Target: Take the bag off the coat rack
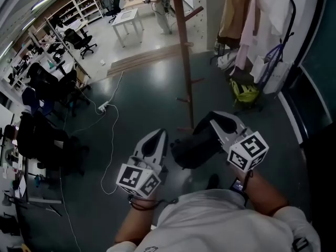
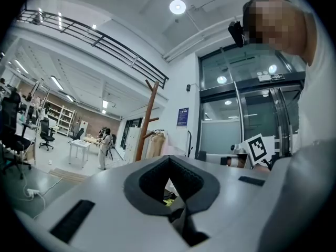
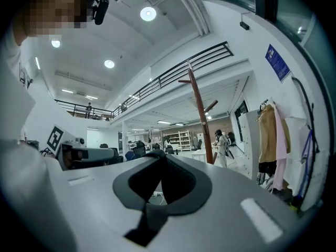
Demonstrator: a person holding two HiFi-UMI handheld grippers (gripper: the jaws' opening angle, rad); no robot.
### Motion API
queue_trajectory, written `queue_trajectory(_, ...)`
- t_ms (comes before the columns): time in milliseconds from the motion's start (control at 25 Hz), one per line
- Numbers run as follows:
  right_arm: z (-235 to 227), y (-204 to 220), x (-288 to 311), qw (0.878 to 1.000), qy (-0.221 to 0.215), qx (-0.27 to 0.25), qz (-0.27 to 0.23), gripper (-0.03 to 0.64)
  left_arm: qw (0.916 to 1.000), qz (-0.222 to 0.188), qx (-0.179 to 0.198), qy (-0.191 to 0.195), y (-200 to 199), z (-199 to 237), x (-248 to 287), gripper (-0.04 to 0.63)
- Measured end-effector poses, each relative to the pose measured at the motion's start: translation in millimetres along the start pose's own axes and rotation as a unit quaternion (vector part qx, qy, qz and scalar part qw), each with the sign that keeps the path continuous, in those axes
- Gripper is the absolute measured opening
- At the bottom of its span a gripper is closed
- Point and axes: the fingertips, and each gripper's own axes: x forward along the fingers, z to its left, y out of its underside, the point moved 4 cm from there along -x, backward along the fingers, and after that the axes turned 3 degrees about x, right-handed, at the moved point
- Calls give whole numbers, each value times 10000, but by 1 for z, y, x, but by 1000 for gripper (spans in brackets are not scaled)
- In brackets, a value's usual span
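The left claw (image 1: 159, 133) is held low in front of the torso, pointing forward and slightly to the right, its jaws closed together with nothing between them. The right claw (image 1: 215, 118) sits just beside it, a little farther forward and angled to the left, jaws likewise together and empty. At the rear of each rides its marker block: the left cube (image 1: 137, 180) and the right cube (image 1: 248, 151). The left forearm (image 1: 131, 229) and right forearm (image 1: 262, 196) are bare and bent in close to the body.
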Motion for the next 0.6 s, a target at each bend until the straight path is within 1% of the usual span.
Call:
queue_trajectory(120,23,4,-15,9999,153,3,-61,23,9999,-12,62,120,-3,-6,-30,0)
queue_trajectory(240,48,12,-28,9997,242,37,-31,23,9997,3,-15,262,4,-12,-53,0)
queue_trajectory(440,83,19,-50,9998,219,1,14,23,9992,7,-48,401,6,-24,-81,0)
queue_trajectory(600,99,19,-55,9998,141,-135,42,23,9993,43,-66,372,5,-28,-91,0)
